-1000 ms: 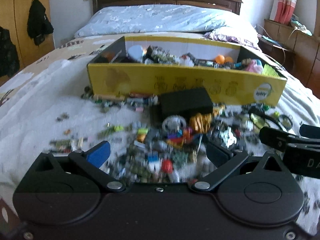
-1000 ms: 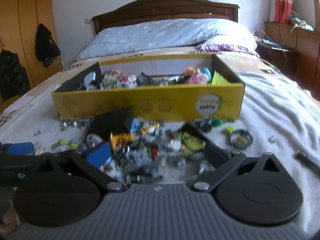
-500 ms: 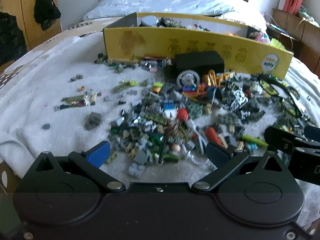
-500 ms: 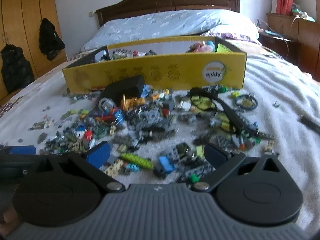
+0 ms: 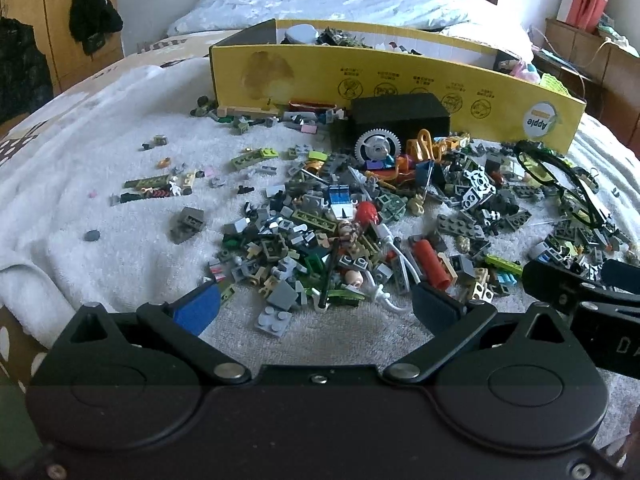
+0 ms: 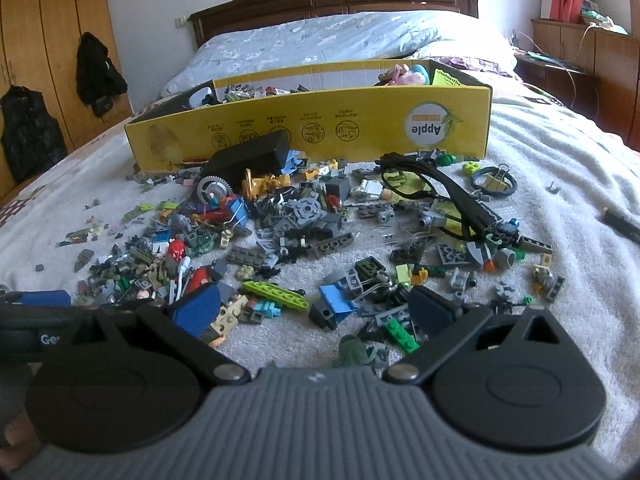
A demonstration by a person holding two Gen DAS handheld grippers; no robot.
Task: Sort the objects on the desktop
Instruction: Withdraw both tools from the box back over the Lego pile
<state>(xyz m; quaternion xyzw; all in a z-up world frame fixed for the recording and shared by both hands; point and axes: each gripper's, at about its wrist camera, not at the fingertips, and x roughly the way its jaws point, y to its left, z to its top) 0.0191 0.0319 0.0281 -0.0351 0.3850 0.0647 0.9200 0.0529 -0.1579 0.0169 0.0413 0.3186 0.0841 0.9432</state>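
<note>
1. Over the last second both wrist views tipped down and closed in on the brick pile [image 5: 360, 216] on the bed [image 5: 100, 208].
2. The left hand-held gripper [image 5: 316, 304] and the right hand-held gripper [image 6: 316, 308] hung apart, empty.
3. No piece was chosen yet; the yellow box [image 6: 320, 120] waited behind the pile.

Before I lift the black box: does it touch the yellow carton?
Cannot tell. In the left wrist view the black box overlaps the yellow carton; the right wrist view shows no clear gap either.
</note>
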